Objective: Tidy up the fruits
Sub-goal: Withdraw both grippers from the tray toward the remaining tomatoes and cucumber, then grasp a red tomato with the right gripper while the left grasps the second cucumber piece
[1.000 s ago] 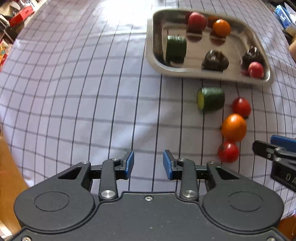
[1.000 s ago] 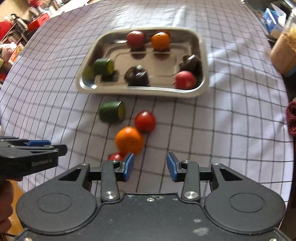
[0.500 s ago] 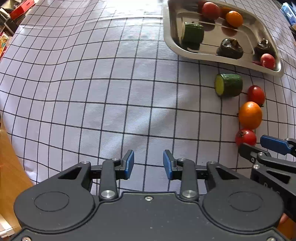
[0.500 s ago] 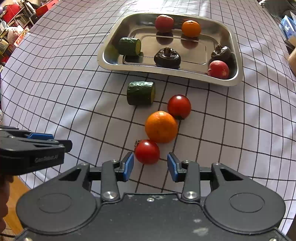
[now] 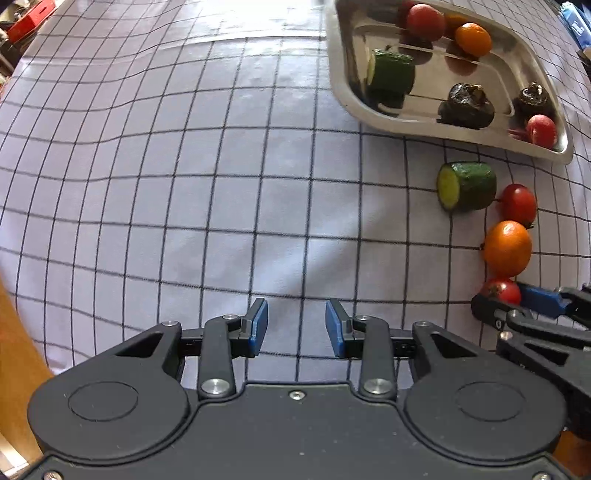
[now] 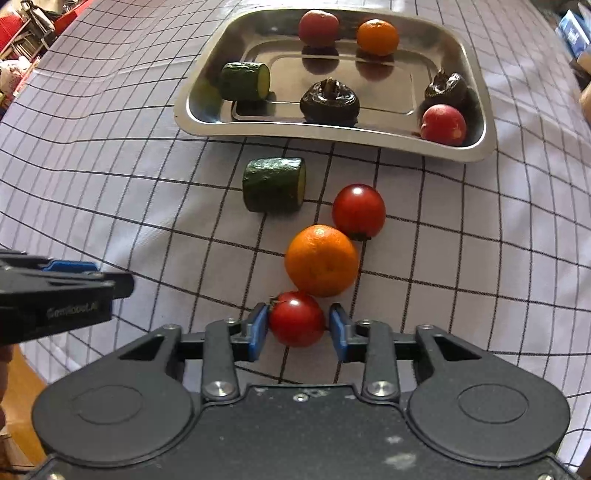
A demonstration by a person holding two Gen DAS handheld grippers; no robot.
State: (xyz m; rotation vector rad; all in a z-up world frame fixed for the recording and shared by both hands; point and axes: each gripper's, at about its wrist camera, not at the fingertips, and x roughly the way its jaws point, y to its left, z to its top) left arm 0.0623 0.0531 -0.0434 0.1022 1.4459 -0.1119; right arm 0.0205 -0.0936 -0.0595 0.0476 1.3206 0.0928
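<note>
My right gripper [image 6: 297,326] points down at the checked cloth, and its jaws are closing onto a small red tomato [image 6: 297,318], blue pads against both sides. Just beyond lie an orange [image 6: 321,260], a second tomato [image 6: 358,210] and a cut cucumber piece [image 6: 273,184]. The steel tray [image 6: 332,134] behind them holds a cucumber piece [image 6: 243,81], a tomato, an orange, two dark shrivelled fruits and a pinkish-red fruit. My left gripper [image 5: 296,325] hangs over bare cloth to the left, jaws drawn in with nothing between them. In the left wrist view the gripped tomato [image 5: 502,291] shows at the right.
The cloth's near edge drops to a wooden floor [image 5: 14,332] at the lower left. Shelves with red boxes [image 6: 22,22] stand far left; a blue packet [image 6: 572,29] lies off the tray's right end. Bare checked cloth [image 5: 184,166] spreads left of the tray.
My right gripper came down and forward around the nearest tomato and closed on it. The left gripper drifted slightly, its jaws unchanged.
</note>
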